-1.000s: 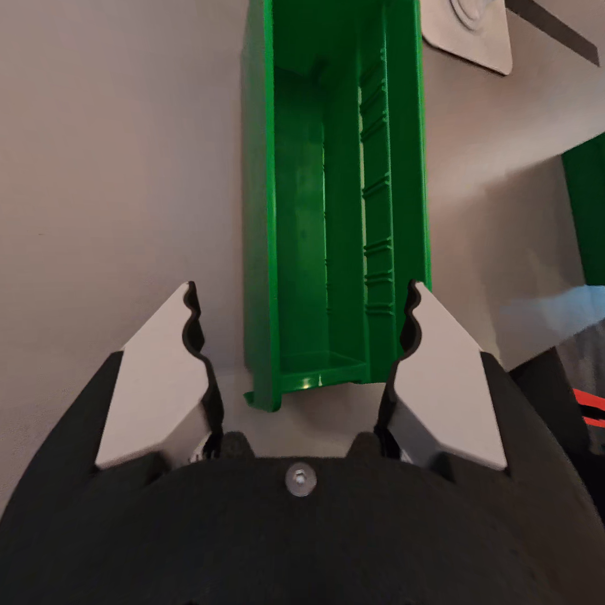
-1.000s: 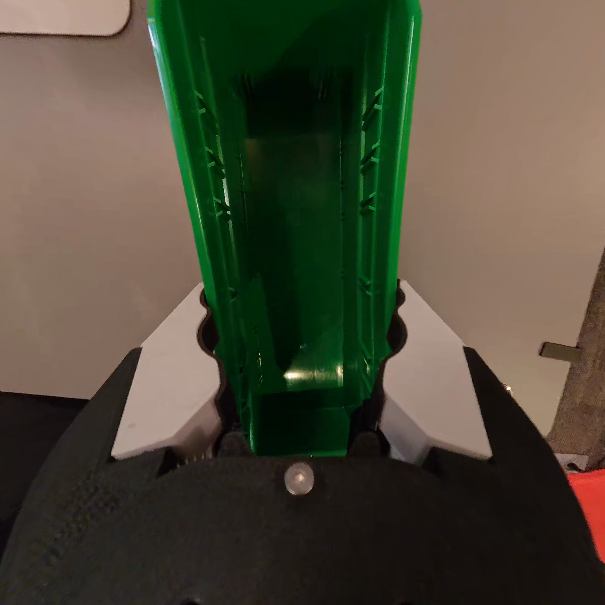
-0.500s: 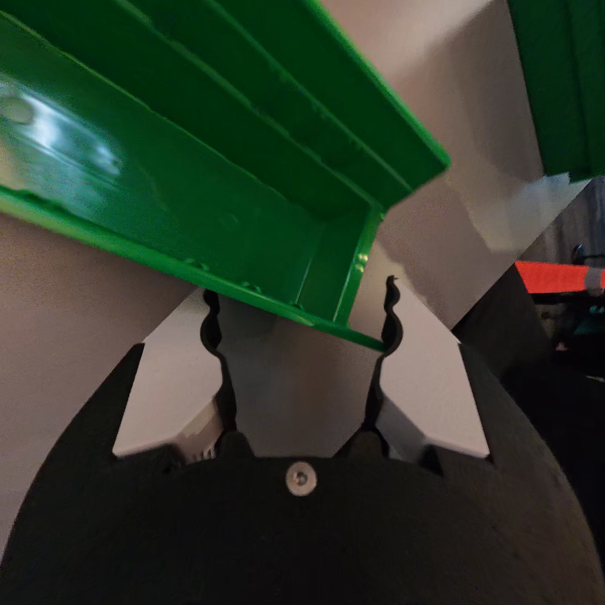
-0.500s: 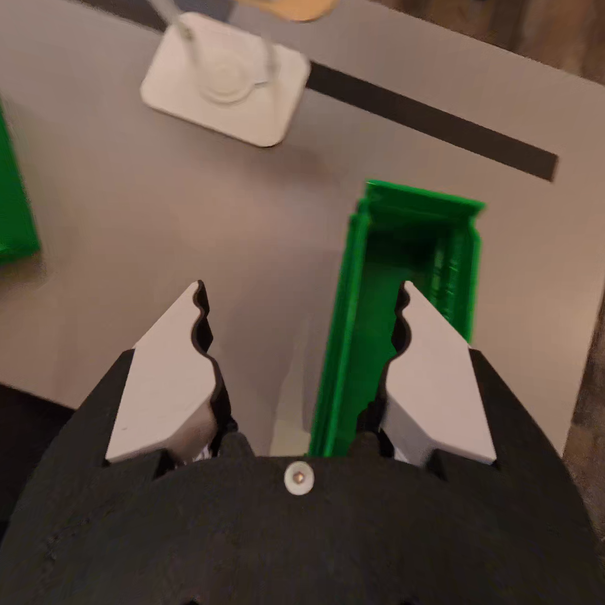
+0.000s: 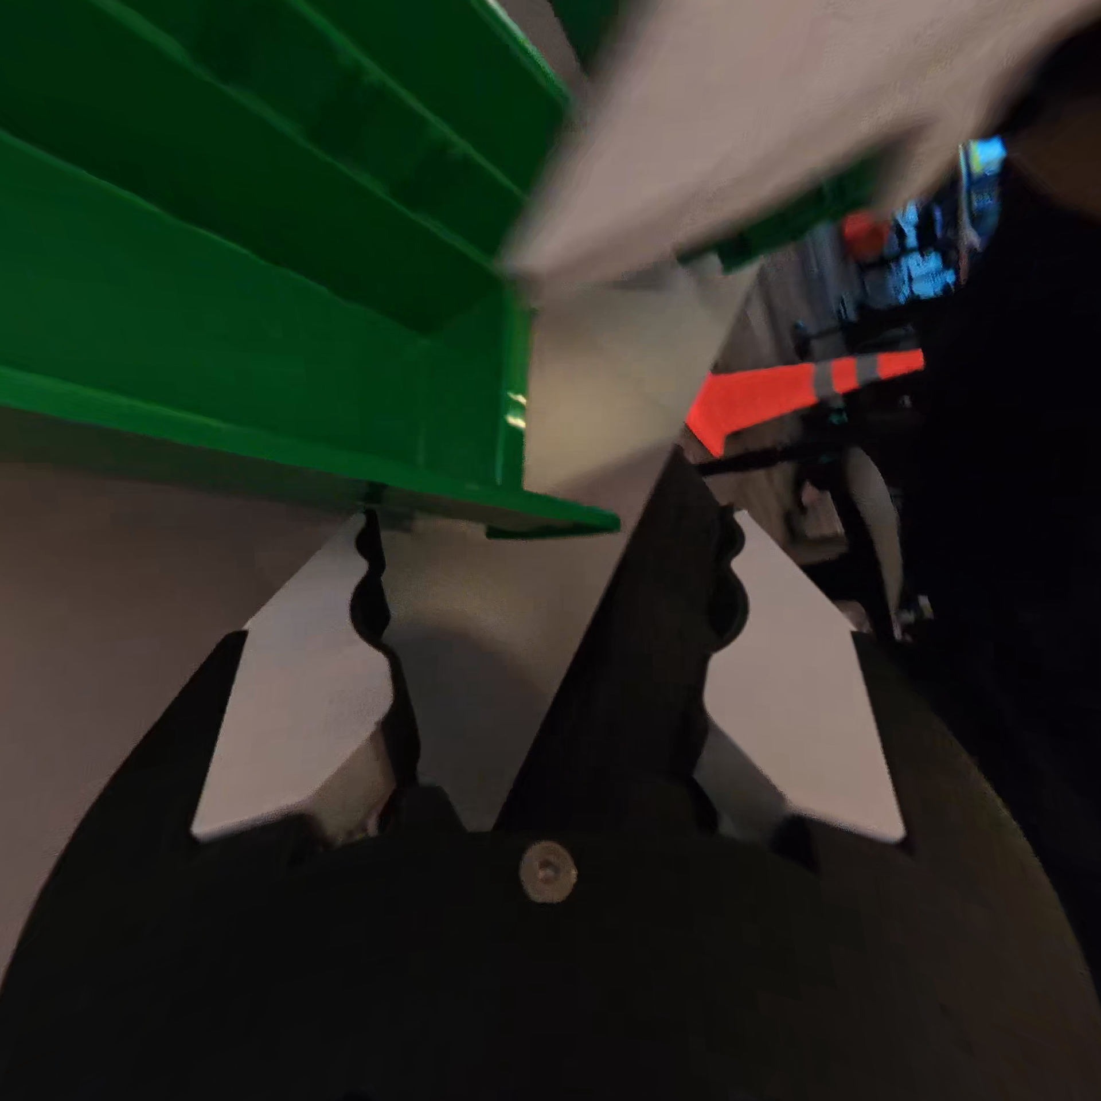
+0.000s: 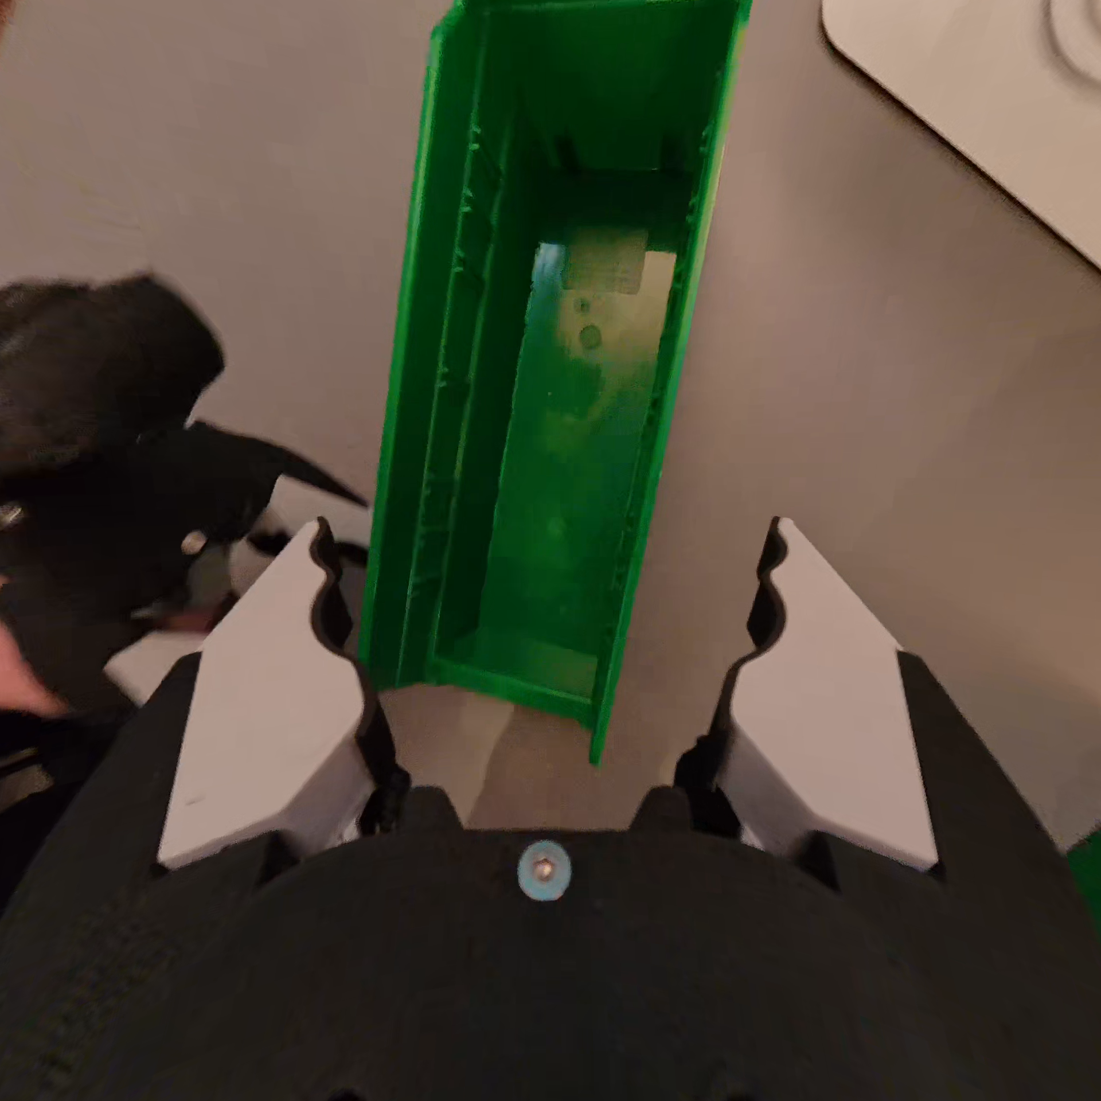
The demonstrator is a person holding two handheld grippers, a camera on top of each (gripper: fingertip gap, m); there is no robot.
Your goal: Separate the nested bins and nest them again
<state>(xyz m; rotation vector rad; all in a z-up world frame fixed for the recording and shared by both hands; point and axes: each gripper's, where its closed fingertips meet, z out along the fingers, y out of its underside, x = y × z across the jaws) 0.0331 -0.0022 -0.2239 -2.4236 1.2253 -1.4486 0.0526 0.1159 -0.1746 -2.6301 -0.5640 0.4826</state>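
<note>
right gripper has let go, fingers now wide | green bin lies on table, near end between our fingers | left gripper wide, empty | bins apart; we re-nest next

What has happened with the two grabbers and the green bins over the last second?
The right gripper let go of the green bin it was clamping a second ago; the bin now lies on the grey table in front of its open jaws. The left gripper swung off to the corner of the other bin. It stays open, holding nothing.
</note>
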